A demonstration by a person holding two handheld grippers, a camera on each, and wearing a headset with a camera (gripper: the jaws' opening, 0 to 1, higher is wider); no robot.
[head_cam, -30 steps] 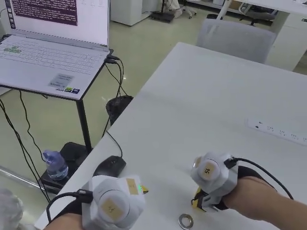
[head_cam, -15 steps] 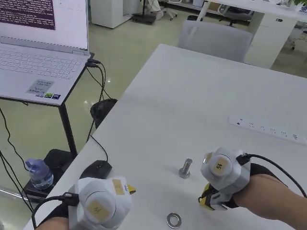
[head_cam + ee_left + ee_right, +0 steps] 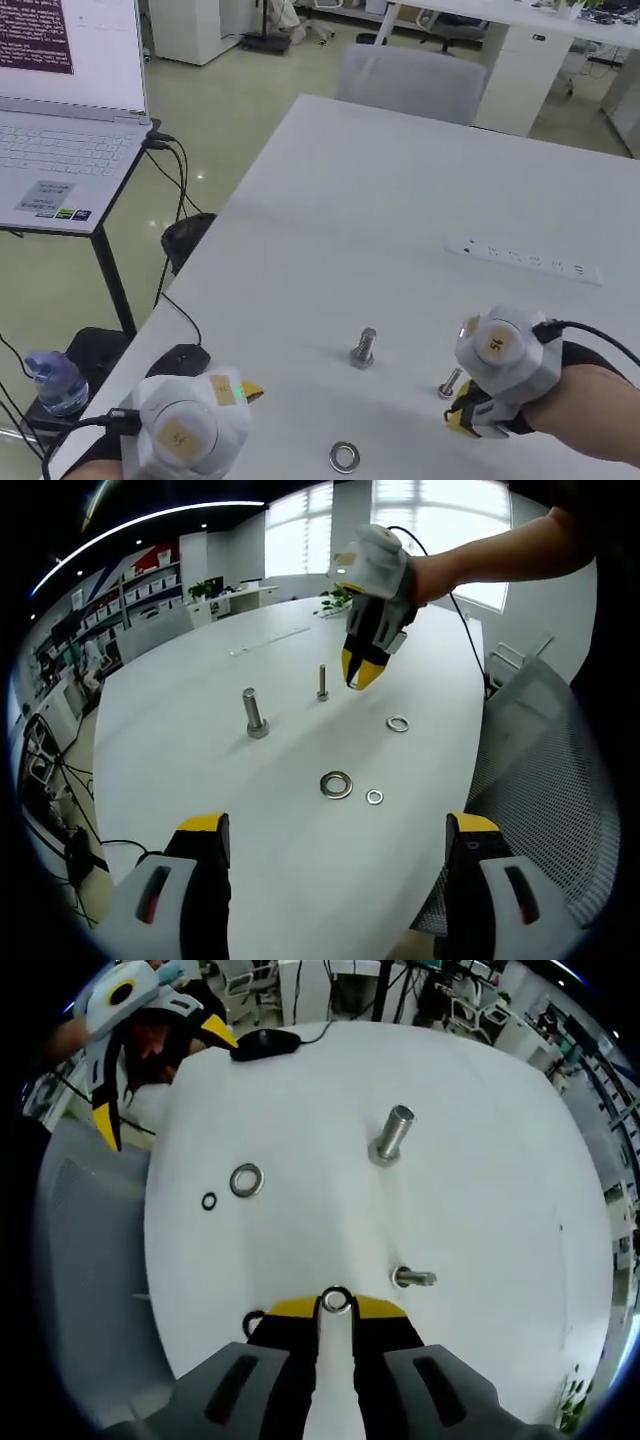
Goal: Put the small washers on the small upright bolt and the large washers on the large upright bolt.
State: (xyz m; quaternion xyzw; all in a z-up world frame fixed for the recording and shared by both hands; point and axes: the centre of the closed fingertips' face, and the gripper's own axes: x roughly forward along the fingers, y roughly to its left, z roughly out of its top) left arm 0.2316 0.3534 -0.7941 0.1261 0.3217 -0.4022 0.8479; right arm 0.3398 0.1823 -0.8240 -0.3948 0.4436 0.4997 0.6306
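The right gripper (image 3: 336, 1312) is closed on a small silver washer (image 3: 336, 1301), which sits pinched at its yellow tips. It hangs above the white tabletop (image 3: 400, 200), tips pointing down, just beside the small upright bolt (image 3: 322, 682). In the head view that bolt stands right next to the gripper's body. The large upright bolt (image 3: 253, 712) stands near the small one, apart from it and on the side away from the right gripper.

The left gripper (image 3: 337, 830) is open, with its two yellow-tipped jaws spread wide and nothing between them. It is held low over the near edge of the tabletop, well apart from both bolts.

Three more washers lie flat and loose:
- A large silver washer (image 3: 336, 784) lies between the left gripper and the bolts.
- A second small silver washer (image 3: 375, 797) lies just beside the large one, not touching it.
- A third silver washer (image 3: 398, 723) lies close under the right gripper. In the right gripper view it is partly hidden by the jaw.

Neither bolt carries a washer yet.

Farther back on the tabletop lies a long white power strip (image 3: 523, 260), and a grey chair (image 3: 415, 80) stands at the far end. Off the left edge, an open laptop (image 3: 50, 150) rests on a black stand.
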